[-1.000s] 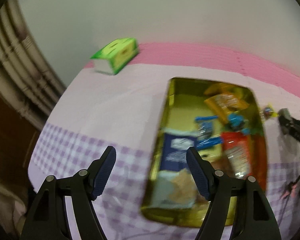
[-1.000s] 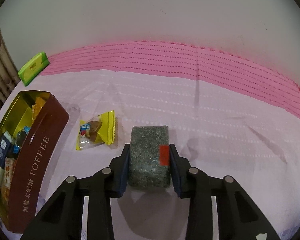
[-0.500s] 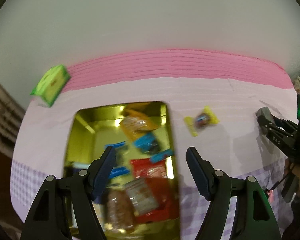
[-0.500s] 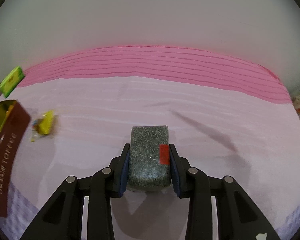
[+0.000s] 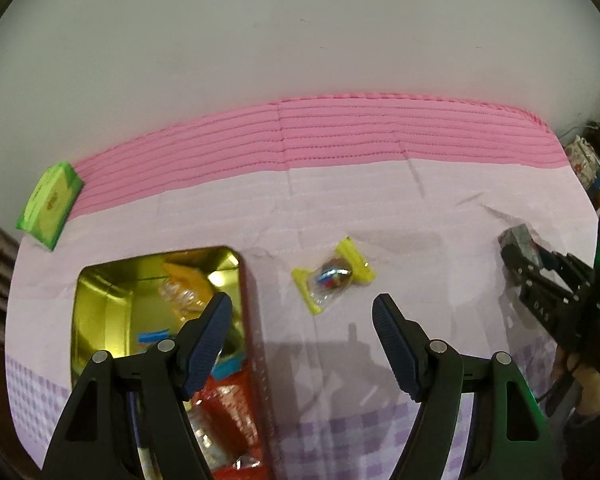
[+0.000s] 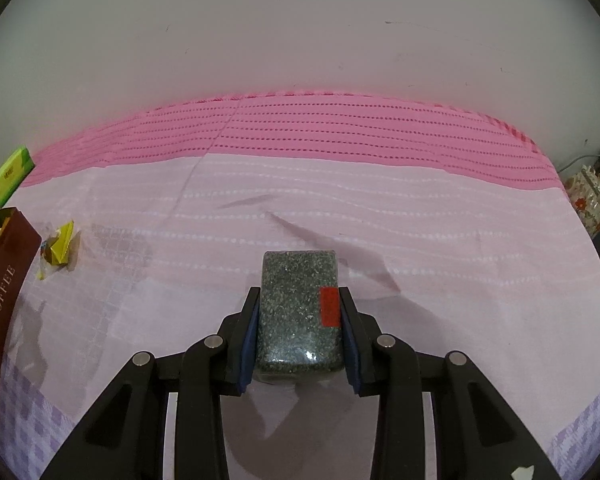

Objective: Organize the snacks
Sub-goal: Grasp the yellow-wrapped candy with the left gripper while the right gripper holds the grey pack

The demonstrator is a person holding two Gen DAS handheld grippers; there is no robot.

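My right gripper [image 6: 299, 328] is shut on a grey speckled snack block [image 6: 299, 308] with a red label, held above the pink cloth. It shows at the right of the left wrist view as the right gripper [image 5: 516, 254] with the grey block [image 5: 518, 238] at its tips. My left gripper [image 5: 302, 328] stands open and empty over the cloth. Just beyond its fingers lies a yellow-wrapped candy [image 5: 334, 274], also the yellow candy [image 6: 58, 246] at the left of the right wrist view. A gold toffee tin [image 5: 100, 280] holding several snack packets sits lower left; its brown wall [image 6: 2, 288] reads TOFFEE.
A green box [image 5: 50, 204] lies at the far left by the pink striped band; the green box [image 6: 10, 176] also shows in the right wrist view. A white wall rises behind the table. Clutter [image 6: 588, 200] stands off the right edge. A person's hand [image 5: 588, 384] holds the right gripper.
The left gripper has swung right, from over the tin to in front of the yellow candy. The right gripper has carried the grey block rightward, so tin and candy slid to the left edge.
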